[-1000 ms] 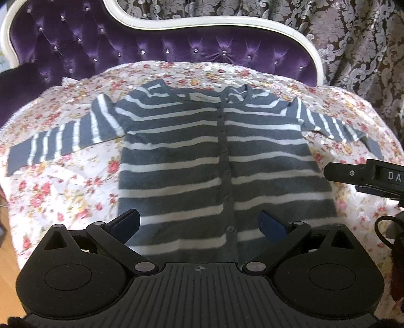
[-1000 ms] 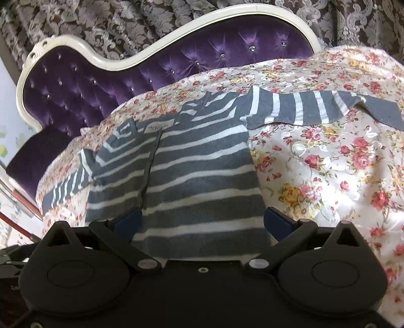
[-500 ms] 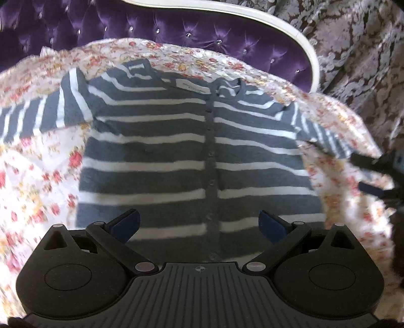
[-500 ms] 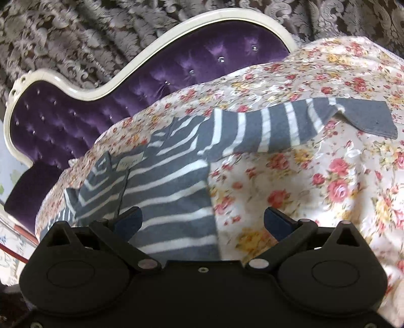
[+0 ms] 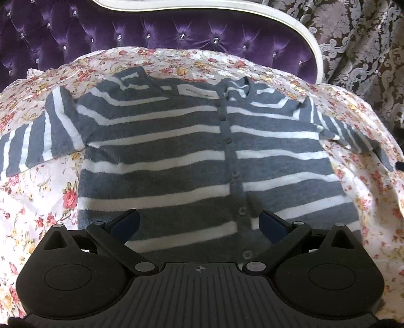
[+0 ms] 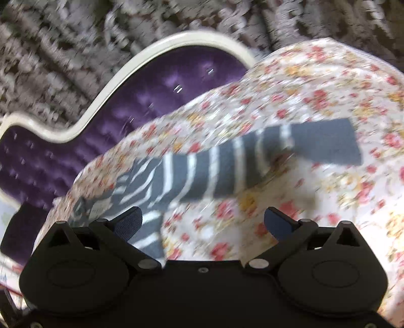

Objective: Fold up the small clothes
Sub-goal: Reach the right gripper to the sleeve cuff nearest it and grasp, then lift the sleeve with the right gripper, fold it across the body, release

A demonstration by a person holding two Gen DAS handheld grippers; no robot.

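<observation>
A small grey cardigan with white stripes [image 5: 192,156] lies flat and buttoned on a floral sheet [image 5: 45,201], collar away from me, both sleeves spread out. My left gripper [image 5: 199,223] is open and empty, low over the cardigan's hem. My right gripper [image 6: 203,223] is open and empty, above the sheet just in front of the right sleeve [image 6: 227,169]; that view is blurred by motion. The sleeve's plain grey cuff [image 6: 325,143] lies to the right.
A purple tufted sofa back [image 5: 176,37] with a cream frame [image 5: 290,22] rises behind the sheet. Dark patterned curtains [image 5: 358,45] hang behind it. The sheet's edge drops off at the right [image 5: 394,176].
The left gripper moved in toward the cardigan, which now looms larger. The right gripper swung right, from over the cardigan's body to the right sleeve. Both stayed open.
</observation>
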